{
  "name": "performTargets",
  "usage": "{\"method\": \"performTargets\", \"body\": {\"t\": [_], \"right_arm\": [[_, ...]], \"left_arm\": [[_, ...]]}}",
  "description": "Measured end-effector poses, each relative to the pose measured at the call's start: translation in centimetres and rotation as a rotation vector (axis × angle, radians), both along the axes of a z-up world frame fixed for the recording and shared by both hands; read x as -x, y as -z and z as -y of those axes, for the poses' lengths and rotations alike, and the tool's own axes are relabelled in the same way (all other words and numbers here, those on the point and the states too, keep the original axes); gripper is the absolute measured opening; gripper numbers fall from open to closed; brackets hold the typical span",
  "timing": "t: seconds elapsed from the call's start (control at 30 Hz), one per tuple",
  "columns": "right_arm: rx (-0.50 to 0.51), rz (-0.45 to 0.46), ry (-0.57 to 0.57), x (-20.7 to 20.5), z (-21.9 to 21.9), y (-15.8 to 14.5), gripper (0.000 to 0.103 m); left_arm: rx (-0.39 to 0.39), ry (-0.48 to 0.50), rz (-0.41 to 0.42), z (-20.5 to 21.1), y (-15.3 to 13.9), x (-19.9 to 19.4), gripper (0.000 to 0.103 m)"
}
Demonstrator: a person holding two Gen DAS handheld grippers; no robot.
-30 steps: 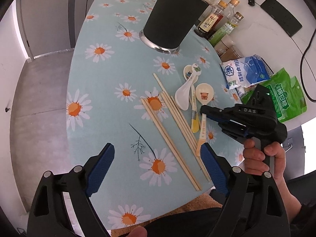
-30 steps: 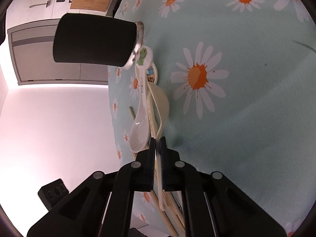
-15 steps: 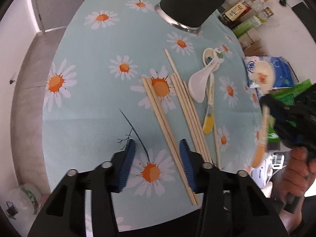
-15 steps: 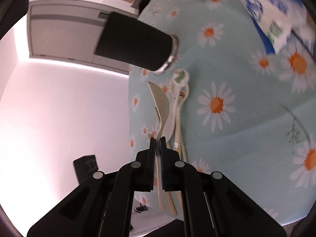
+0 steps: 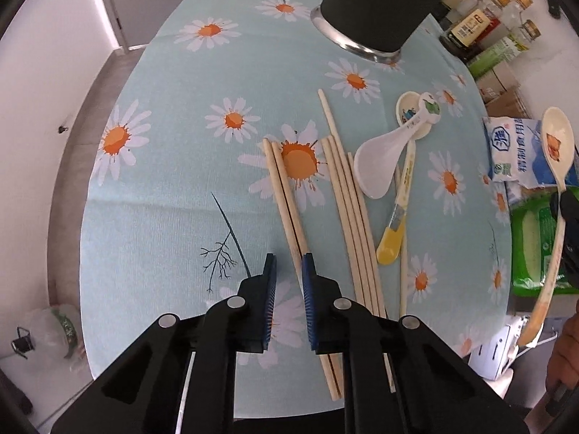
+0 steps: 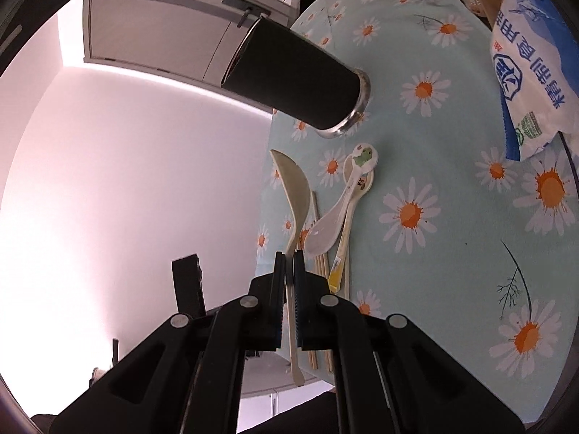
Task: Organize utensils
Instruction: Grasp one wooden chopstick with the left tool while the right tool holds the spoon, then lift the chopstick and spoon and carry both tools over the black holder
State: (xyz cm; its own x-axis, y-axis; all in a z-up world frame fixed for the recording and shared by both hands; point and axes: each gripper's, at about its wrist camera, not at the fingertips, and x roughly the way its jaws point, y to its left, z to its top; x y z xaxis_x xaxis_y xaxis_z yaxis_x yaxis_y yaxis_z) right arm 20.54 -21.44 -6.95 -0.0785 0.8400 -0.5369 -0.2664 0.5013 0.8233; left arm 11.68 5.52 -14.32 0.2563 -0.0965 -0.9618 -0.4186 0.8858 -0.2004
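Left wrist view, nearest first. Shows the left gripper (image 5: 289, 264) pointing steeply down at the table (image 5: 163, 217), closing on a pair of chopsticks (image 5: 286, 195). Has the pair between the pads, hard against the right-hand one and clear of the other, so not yet pinched. Judged light, stiff and smooth: likely to roll or scissor apart, so better taken across both sticks at once, near the middle of their length, than at a tip.

Just beyond, lying flat: a bundle of chopsticks (image 5: 351, 209), a white spoon (image 5: 376, 166) resting over a yellow-handled spoon (image 5: 391, 242). Farther still, standing upright on the cloth, a black holder (image 5: 376, 11), presumably where everything goes.

At the right edge, in the air and off the table, a cream spoon (image 5: 557, 144).

Right wrist view confirms the right gripper (image 6: 289, 264) clamped tight on that cream spoon (image 6: 295, 188), gripped on the thin handle about midway, bowl forward toward the black holder (image 6: 293, 83). Probably hard plastic or ceramic: rigid, glossy, liable to pivot in the pads, and to chip if dropped.

Against a second ago: left gripper then wide apart and higher, now nearly together and low over the sticks. Cream spoon then flat on the table beside the white spoon, already pinched by the handle; now lifted clear. Everything else unmoved.
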Motion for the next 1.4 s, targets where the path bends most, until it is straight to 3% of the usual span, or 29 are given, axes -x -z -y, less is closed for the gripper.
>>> {"method": "performTargets", "body": {"t": [0.53, 0.73, 1.03, 1.4], "right_arm": [[-0.024, 0.017, -0.114, -0.9, 0.6, -0.1, 0.006], [-0.002, 0.054, -0.108, -1.4, 0.3, -0.6, 0.006], [0.113, 0.156, 0.006, -1.0, -1.3, -1.0, 0.006], [0.22, 0.35, 0.145, 0.0, -5.7, -4.1, 0.006]], "left_arm": [[-0.087, -0.081, -0.058, 0.5, 0.0, -1.3, 0.004], [-0.039, -0.116, -0.024, -0.6, -0.1, -1.1, 0.004], [0.004, -0.051, 0.137, -3.9, -4.1, -1.2, 0.004], [0.069, 0.16, 0.491, -6.4, -12.3, -3.8, 0.004]]}}
